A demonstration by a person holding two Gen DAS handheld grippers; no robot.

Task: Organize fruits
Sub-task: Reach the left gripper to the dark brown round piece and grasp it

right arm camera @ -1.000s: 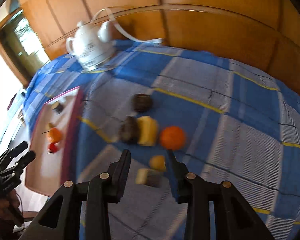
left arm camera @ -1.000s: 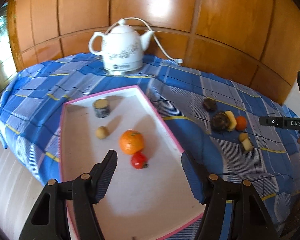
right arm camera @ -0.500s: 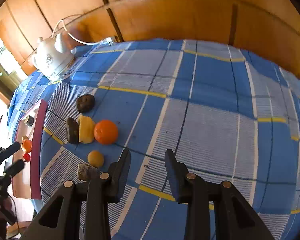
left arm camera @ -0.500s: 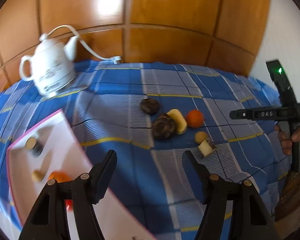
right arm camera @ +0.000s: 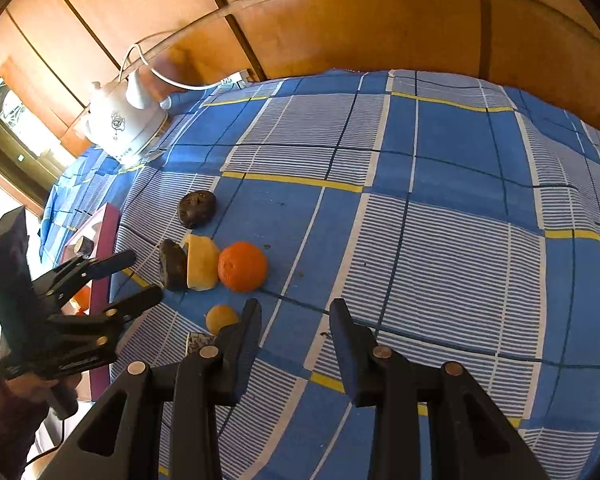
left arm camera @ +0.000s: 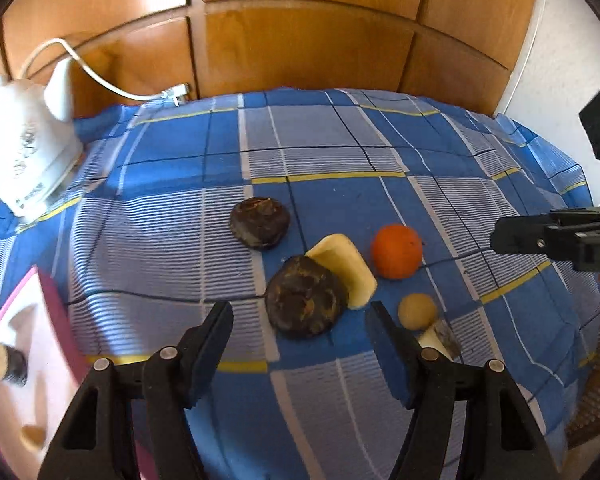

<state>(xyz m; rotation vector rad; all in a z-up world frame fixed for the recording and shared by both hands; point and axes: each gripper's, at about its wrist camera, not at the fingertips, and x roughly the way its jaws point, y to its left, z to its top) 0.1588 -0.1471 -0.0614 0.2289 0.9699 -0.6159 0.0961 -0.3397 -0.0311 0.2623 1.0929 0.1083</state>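
Loose fruits lie on the blue checked cloth: a dark round fruit [left arm camera: 260, 222], a second dark fruit [left arm camera: 304, 296] touching a pale yellow piece [left arm camera: 346, 270], an orange [left arm camera: 396, 251], a small yellow ball [left arm camera: 417, 311] and a cut piece [left arm camera: 436, 340]. My left gripper [left arm camera: 300, 344] is open and empty, just in front of the second dark fruit; it also shows in the right wrist view [right arm camera: 136, 280]. My right gripper [right arm camera: 296, 328] is open and empty, right of the small yellow ball [right arm camera: 221, 319].
A pink-rimmed white tray [left arm camera: 48, 332] sits at the left and holds a cut piece [left arm camera: 8, 364] and other fruit. A white kettle [left arm camera: 24, 152] with a cord stands at the back left. Wooden panels [left arm camera: 300, 40] rise behind the table.
My left gripper has swung right from over the tray to the loose fruits and moved closer to them. My right gripper has shifted right, off the fruit cluster.
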